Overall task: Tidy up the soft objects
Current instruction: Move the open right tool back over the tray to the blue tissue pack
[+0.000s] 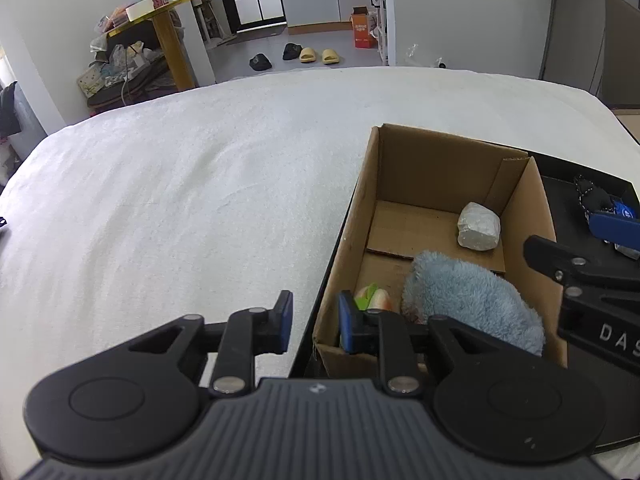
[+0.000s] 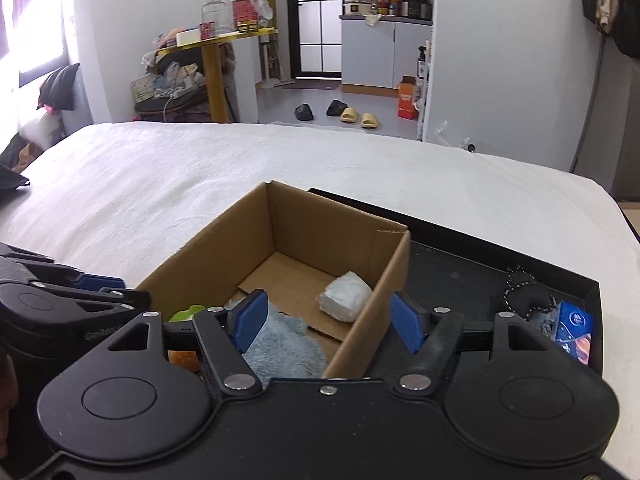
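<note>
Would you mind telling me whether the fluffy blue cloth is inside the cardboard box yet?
Inside. The blue cloth lies on the floor of the box, beside a white bundle.

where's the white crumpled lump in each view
Left wrist: white lump right of centre, in the cardboard box's far right corner.
Right wrist: white lump just below centre, against the box's right wall.
Shared landmark: the fluffy blue cloth in the box, nearer the camera.

At the right edge of the left wrist view, white letters "DAS" stand on the black body of the right gripper (image 1: 600, 240). Print on the red labels of the jars (image 2: 244, 10) on the yellow table (image 2: 224, 38) is too small to read.
</note>
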`<state>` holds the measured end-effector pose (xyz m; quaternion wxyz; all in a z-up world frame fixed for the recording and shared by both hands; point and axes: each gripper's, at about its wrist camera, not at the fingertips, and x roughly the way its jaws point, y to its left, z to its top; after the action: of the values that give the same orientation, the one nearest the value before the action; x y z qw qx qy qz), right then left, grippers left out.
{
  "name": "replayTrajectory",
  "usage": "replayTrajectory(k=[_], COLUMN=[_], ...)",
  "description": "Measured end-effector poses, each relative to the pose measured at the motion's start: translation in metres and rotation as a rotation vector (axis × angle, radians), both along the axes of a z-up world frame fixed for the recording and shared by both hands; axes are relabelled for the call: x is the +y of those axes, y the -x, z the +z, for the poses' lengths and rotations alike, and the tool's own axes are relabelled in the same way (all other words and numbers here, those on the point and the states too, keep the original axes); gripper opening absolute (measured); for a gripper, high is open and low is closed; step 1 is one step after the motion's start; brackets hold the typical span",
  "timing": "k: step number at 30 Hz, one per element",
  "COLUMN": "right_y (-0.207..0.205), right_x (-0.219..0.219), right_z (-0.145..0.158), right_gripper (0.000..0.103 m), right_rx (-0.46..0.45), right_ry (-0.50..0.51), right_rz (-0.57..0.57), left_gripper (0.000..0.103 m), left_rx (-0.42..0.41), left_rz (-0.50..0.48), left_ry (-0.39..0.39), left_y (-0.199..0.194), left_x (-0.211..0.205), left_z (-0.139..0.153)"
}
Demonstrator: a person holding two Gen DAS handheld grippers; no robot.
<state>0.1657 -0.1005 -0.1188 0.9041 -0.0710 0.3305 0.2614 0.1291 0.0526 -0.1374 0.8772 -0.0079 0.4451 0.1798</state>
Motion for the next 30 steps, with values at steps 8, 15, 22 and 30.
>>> replayTrajectory(k=[8,15,22,30], right_y=[-0.015,-0.026,-0.049,-0.067], right_x=[-0.017,-0.055,-0.085,-0.098], right_z=[0.008,0.015,-0.003,-0.028], right_gripper=[0.079,0.084,0.084,0.084], right_rx=[0.018,-0.002,0.057,0.082], right_ry=[0.003,0.055,-0.004,-0.018], right_rz=[-0.025,-0.014,-0.179,-0.284], left_gripper=[0.035,0.035,0.035,0.046], left_rx=[0.002,-0.014,-0.026,0.028], left_rz=[0.015,0.004,-0.01,0.022], left_ry=[-0.025,-0.063,-0.083,-0.186], left_y=[-0.006,-0.015,-0.026,-0.048], left_x=[-0.009,-0.032,-0.052,-0.065], left_z=[0.008,0.016,0.019,0.01])
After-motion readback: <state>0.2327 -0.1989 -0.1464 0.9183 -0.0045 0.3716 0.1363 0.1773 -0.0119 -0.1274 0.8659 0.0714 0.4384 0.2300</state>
